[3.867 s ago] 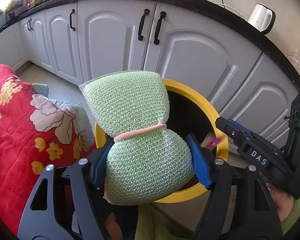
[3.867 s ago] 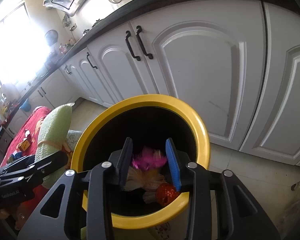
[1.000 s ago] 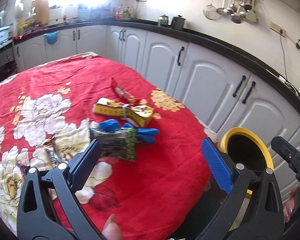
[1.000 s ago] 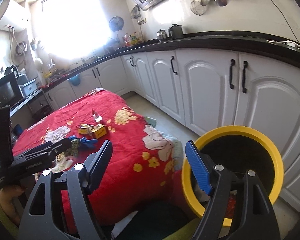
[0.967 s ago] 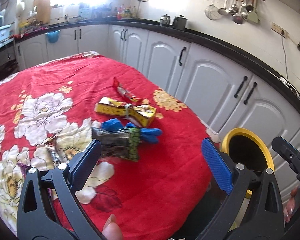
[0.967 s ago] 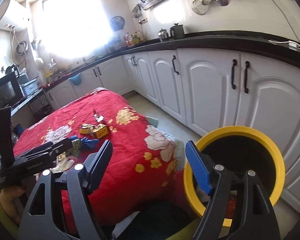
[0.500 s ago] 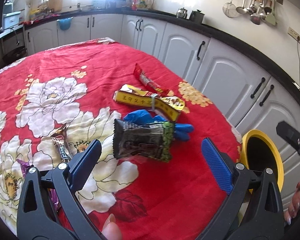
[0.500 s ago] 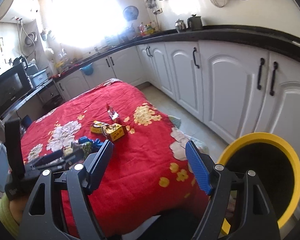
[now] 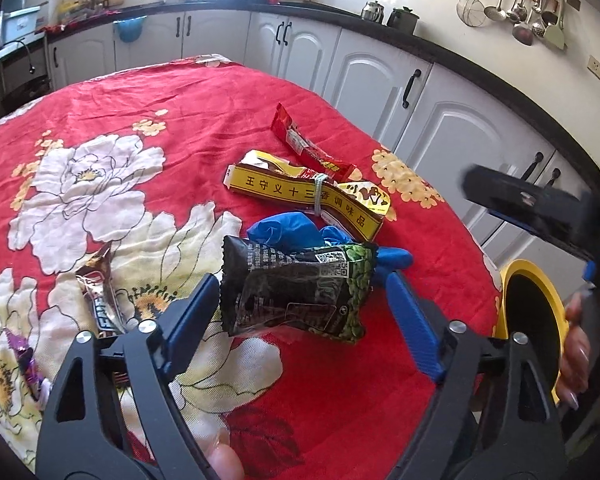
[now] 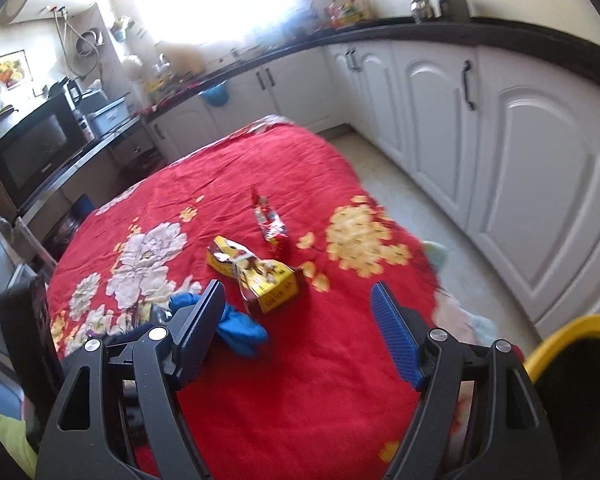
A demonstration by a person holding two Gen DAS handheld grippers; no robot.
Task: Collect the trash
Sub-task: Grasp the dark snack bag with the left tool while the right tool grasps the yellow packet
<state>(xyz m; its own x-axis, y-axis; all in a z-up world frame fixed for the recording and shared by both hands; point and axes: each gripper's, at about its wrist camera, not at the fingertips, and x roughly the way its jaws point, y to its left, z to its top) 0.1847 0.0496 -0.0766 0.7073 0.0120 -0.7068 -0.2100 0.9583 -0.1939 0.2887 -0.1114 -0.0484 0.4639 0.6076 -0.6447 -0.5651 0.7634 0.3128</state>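
A black-and-green snack packet [image 9: 296, 288] lies on the red flowered tablecloth [image 9: 180, 120]. My left gripper [image 9: 300, 280] straddles it and its jaws are closing; the blue pads [image 9: 196, 312] stand just off the packet's two ends. Behind the packet are a blue glove [image 9: 284, 232], a tied yellow box [image 9: 300, 196] and a red wrapper [image 9: 300, 144]. My right gripper [image 10: 298, 292] hangs open over the cloth with nothing between its fingers, near the yellow box [image 10: 256, 276] and the blue glove [image 10: 240, 332]. The yellow-rimmed bin [image 9: 556, 320] stands at the table's right.
A brown wrapper [image 9: 100, 296] and a purple wrapper [image 9: 24, 360] lie at the left of the cloth. White cabinets [image 10: 520, 168] run behind the table, with bare floor [image 10: 420, 200] between. The bin's rim [image 10: 572, 332] is at the lower right in the right wrist view.
The green sponge is gone from my left gripper, which has come down over the snack packet with its jaws narrower. My right gripper has swung left from the bin to the table.
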